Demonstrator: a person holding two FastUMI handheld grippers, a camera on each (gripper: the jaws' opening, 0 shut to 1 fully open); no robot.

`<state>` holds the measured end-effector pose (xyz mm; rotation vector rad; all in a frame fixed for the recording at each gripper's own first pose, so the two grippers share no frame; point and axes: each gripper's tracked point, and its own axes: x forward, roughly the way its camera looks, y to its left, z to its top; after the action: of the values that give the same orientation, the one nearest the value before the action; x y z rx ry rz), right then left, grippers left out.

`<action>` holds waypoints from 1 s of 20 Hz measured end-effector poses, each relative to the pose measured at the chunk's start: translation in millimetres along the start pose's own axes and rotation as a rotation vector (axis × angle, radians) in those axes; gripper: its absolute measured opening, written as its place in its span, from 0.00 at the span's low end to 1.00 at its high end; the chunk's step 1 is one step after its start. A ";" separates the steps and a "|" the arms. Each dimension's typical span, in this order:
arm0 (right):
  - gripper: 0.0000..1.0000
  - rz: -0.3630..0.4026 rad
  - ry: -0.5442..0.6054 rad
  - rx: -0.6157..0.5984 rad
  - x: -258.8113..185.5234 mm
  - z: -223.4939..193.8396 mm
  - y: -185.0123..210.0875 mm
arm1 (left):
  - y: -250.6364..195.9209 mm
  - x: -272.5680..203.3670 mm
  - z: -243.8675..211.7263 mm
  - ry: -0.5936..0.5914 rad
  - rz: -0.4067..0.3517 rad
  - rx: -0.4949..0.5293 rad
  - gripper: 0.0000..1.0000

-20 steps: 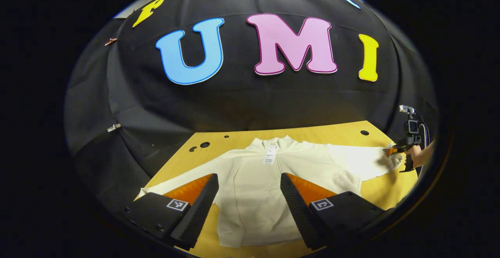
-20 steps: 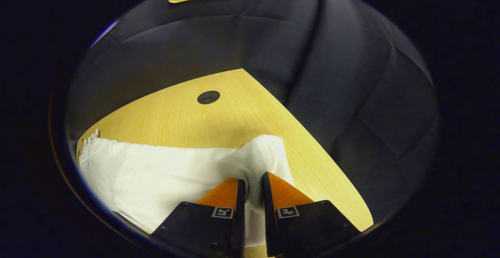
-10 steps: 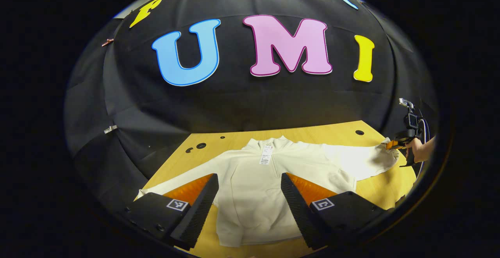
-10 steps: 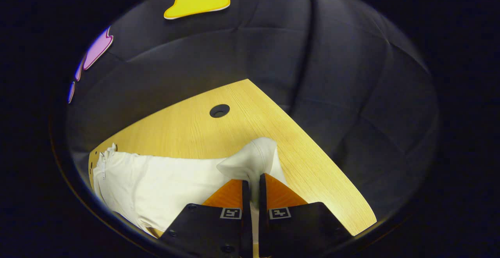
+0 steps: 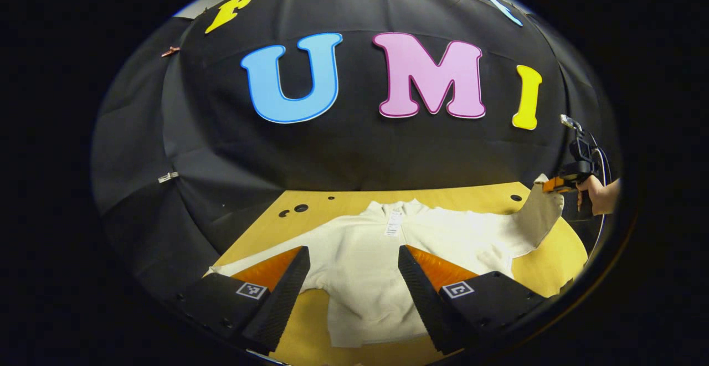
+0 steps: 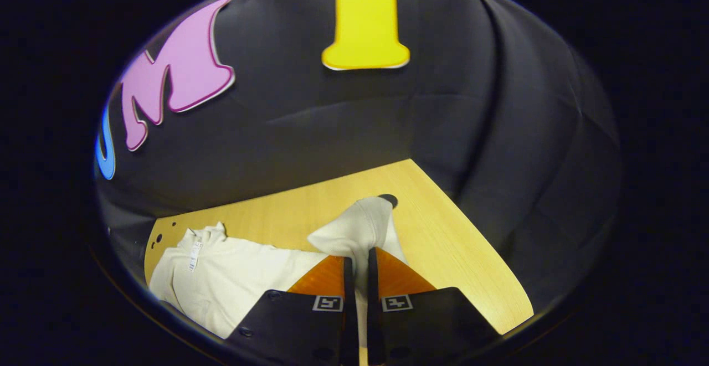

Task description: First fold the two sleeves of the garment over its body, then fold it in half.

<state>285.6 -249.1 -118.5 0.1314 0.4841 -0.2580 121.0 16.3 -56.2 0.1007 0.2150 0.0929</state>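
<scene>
1. A cream zip-neck sweatshirt [image 5: 382, 255] lies front-up on the wooden desk [image 5: 554, 261], collar toward the far wall, a paper tag [image 5: 393, 225] hanging at the neck.
2. In the left gripper view, the left hand-held gripper [image 5: 352, 277] hangs above the near hem with its fingers spread wide, gripping nothing, the sweatshirt's body visible between them.
3. This view also takes in the whole garment: the left sleeve [image 5: 260, 261] stretches flat toward the desk's left edge, and the right sleeve [image 5: 532, 222] rises off the desk at the far right.
4. There, a person's hand [image 5: 592, 194] holds the right hand-held gripper [image 5: 548, 184], clamped on the cuff.
5. The right gripper view gives the close look: the right hand-held gripper [image 6: 355, 261] has its fingers pressed together on the cuff [image 6: 357, 227], which bulges up between them.
6. Beyond it, that view shows the collar and tag [image 6: 194, 255] at the left and a round hole [image 6: 389, 200] in the desk just behind the cuff.
</scene>
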 end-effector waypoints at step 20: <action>0.10 0.432 0.034 -0.254 -20.1 -50.0 410.2 | 126.1 -31.4 -60.7 0.041 0.171 -0.211 1.00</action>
<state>359.3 157.9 -126.7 -0.0091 0.5053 0.2292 67.1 143.4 -94.8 -0.0931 0.2359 0.2875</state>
